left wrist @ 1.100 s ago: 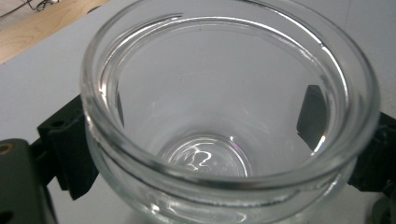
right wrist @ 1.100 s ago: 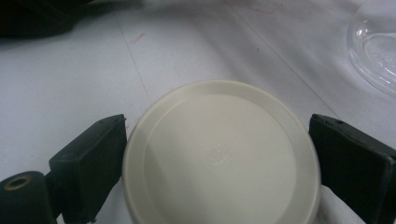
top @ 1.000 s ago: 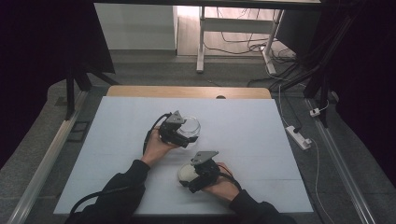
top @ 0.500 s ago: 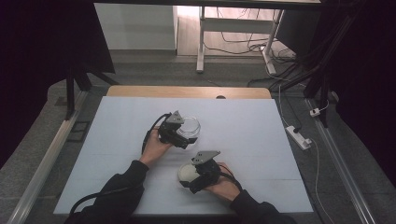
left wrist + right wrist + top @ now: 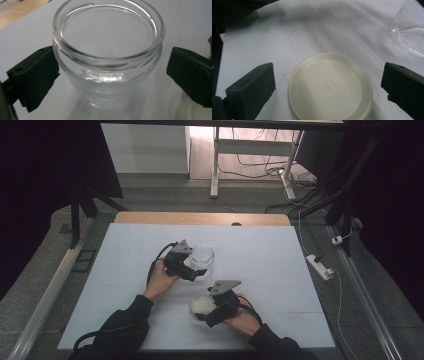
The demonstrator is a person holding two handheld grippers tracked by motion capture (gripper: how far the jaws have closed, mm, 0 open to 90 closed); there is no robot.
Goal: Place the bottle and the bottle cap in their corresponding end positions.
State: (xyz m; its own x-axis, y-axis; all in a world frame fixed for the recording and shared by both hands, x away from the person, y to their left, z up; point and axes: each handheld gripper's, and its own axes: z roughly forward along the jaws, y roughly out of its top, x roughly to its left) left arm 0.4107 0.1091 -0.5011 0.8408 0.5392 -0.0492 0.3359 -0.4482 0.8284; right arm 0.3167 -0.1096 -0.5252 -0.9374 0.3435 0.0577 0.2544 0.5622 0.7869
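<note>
An empty clear glass jar [image 5: 202, 255] stands upright, without a lid, on the white table [image 5: 280, 270]. My left gripper [image 5: 196, 266] is open around it. In the left gripper view the jar [image 5: 107, 57] sits between the two black jaws, my left gripper [image 5: 110, 75] close to its sides but not clamped. Nearer the person, a round cream lid [image 5: 200, 304] lies flat on the table. My right gripper [image 5: 207, 308] is open over it. The right gripper view has the lid [image 5: 329, 87] between the jaws of my right gripper [image 5: 328, 86], with gaps on both sides.
The jar's base [image 5: 409, 40] shows at the top right of the right gripper view, close to the lid. A wooden strip [image 5: 200, 218] borders the table's far edge. A power strip [image 5: 318, 266] lies on the floor to the right.
The left gripper has shifted slightly and the jar now shows more fully beside it. The right gripper and the lid have hardly moved.
</note>
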